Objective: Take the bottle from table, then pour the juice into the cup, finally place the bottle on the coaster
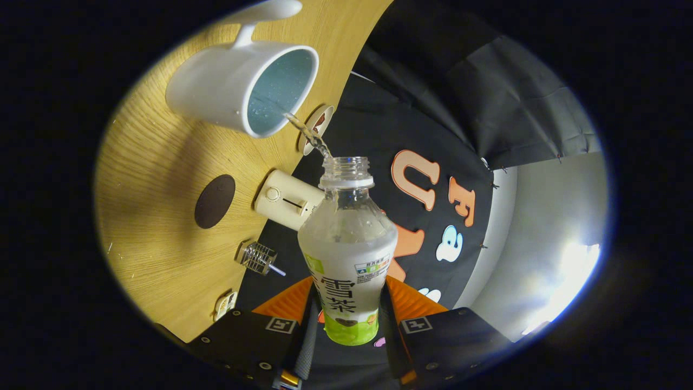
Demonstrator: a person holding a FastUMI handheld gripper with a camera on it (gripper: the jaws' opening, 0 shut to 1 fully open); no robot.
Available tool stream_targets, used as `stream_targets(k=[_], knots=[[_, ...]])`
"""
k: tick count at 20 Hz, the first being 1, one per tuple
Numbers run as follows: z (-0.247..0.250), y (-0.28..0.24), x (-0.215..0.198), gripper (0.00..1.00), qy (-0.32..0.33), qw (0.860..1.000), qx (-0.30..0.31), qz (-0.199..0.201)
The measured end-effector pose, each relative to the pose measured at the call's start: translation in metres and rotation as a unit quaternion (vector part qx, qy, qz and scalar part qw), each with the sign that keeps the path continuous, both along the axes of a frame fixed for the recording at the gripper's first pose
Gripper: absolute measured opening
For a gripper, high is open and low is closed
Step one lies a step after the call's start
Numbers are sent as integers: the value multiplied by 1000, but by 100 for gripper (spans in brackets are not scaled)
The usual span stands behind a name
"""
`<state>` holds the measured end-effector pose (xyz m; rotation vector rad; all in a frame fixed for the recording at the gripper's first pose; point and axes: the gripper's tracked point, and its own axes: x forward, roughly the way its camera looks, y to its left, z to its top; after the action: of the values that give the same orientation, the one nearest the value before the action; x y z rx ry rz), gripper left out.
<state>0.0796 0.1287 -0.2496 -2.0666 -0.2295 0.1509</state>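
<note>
Clear juice (309,134) arcs from the tilted bottle (347,254), clamped between both fingers (295,303), into the cup (246,86); coaster (215,201) waits on the surface (157,254).

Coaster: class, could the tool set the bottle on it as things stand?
Probably yes, once pouring ends: the tool grips the bottle, and the coaster lies bare on the table beside the cup.

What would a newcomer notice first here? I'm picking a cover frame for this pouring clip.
First the bottle, clamped between the gripper fingers and tipped, with a thin stream running from its open mouth into the white cup on the wooden table. Next the dark round coaster on the table, beside the cup and apart from it.
</note>
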Motion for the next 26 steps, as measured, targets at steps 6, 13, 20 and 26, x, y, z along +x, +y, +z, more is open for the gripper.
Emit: stream_targets(k=[6, 13, 20, 26], knots=[[1, 1, 1, 55, -2, 999, -39, 17], [5, 12, 1, 55, -21, 997, -69, 40], [1, 21, 1, 56, -29, 994, -83, 66], [-46, -4, -2, 56, 87, 995, 37, -6]])
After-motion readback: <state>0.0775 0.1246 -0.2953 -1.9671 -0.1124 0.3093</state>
